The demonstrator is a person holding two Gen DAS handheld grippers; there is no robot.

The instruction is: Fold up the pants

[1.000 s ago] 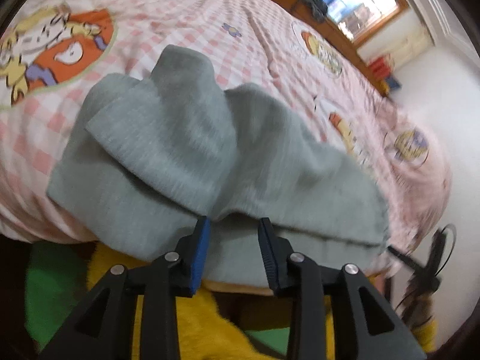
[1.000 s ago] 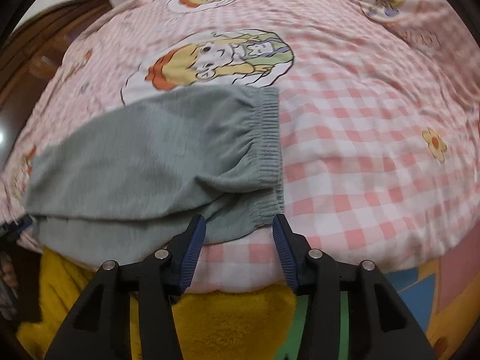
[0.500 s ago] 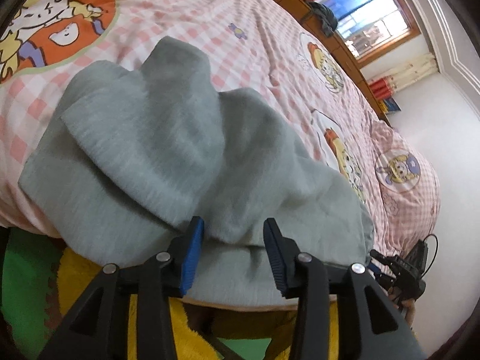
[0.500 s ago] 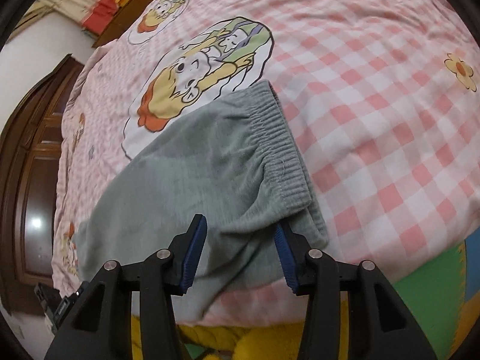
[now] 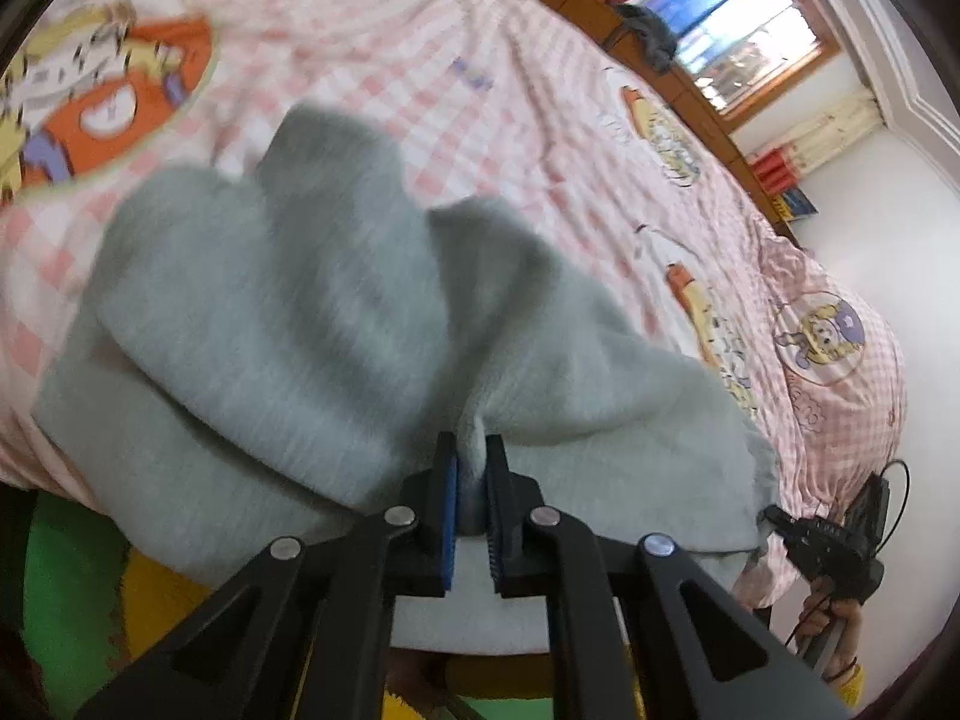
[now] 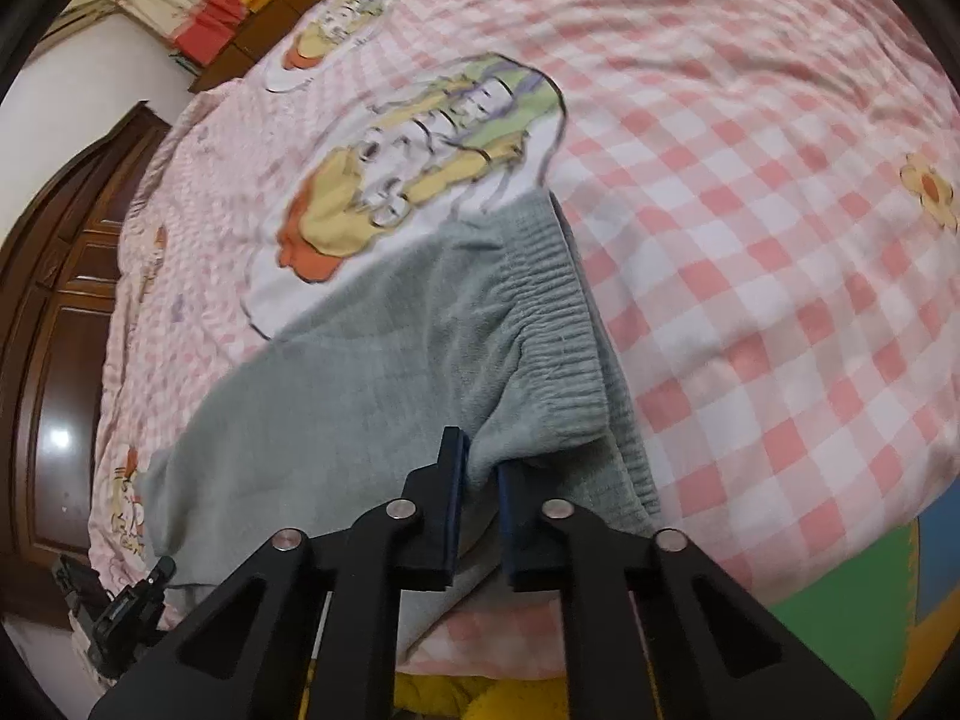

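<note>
Grey knit pants [image 5: 288, 324] lie bunched near the front edge of a bed with a pink checked cartoon sheet [image 5: 540, 138]. My left gripper [image 5: 472, 450] is shut on a pinched fold of the leg end, and cloth fills the narrow gap between its blue pads. In the right wrist view the pants [image 6: 360, 396] stretch away to the left, with the ribbed waistband [image 6: 552, 312] on the right. My right gripper [image 6: 480, 468] is closing its jaws on the near corner of the pants below the waistband, and grey cloth is squeezed between them.
A person's hand [image 5: 834, 618] shows at the right edge of the left wrist view. A dark wooden wardrobe [image 6: 42, 360] stands left of the bed. A window [image 5: 738, 30] lies beyond its far side. A green and yellow floor mat [image 6: 840, 588] lies below the bed's front edge.
Both grippers stood open around the cloth's edge earlier and now have their jaws together on it. The right wrist view has tilted since a second ago.
</note>
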